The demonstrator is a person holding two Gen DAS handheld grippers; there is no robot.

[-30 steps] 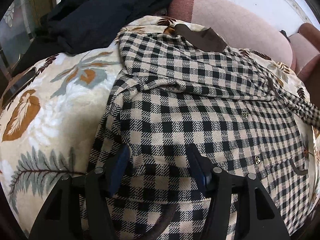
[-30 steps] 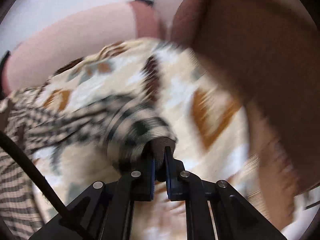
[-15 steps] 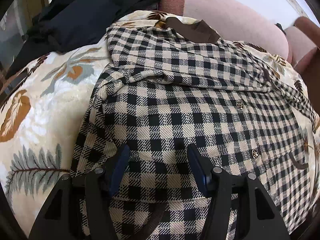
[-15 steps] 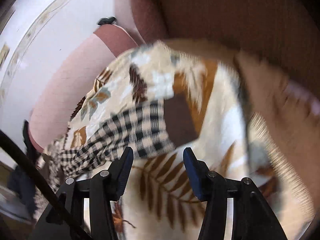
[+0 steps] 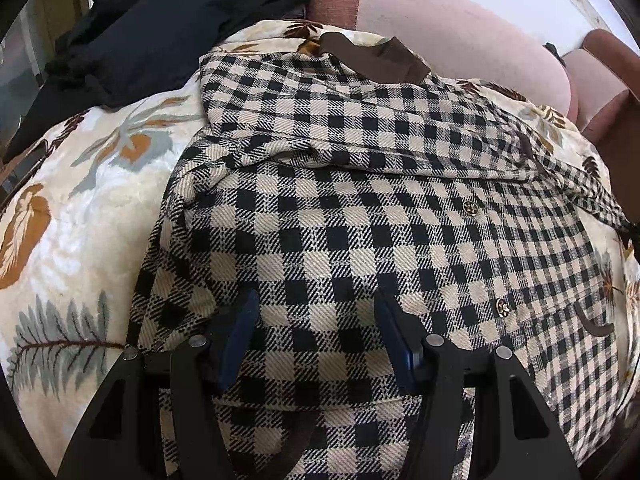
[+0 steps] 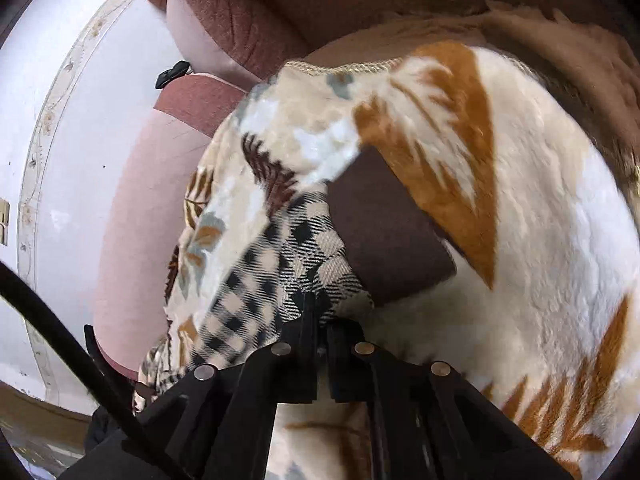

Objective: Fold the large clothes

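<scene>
A black-and-beige checked jacket (image 5: pixel 360 208) with a brown collar (image 5: pixel 376 60) and gold buttons lies spread on a leaf-print blanket (image 5: pixel 80 200). My left gripper (image 5: pixel 316 300) hovers open over the jacket's lower body, its blue pads wide apart with flat cloth beneath them. In the right wrist view, the jacket's sleeve (image 6: pixel 280 264) with its brown cuff (image 6: pixel 384 232) lies out on the blanket (image 6: pixel 540 240). My right gripper (image 6: pixel 320 312) is shut on the checked cloth of that sleeve, just behind the cuff.
A heap of dark clothes (image 5: pixel 160 28) sits at the back left of the blanket. The pink sofa back (image 5: pixel 460 32) curves behind the jacket, and the sofa armrest (image 6: pixel 160 200) rises left of the sleeve. A black cable (image 6: pixel 80 356) crosses the lower left of the right wrist view.
My right gripper let go of the sleeve, rolled and dropped with jaws wide, then shut on the sleeve near the cuff. The left gripper has stayed open over the jacket.
</scene>
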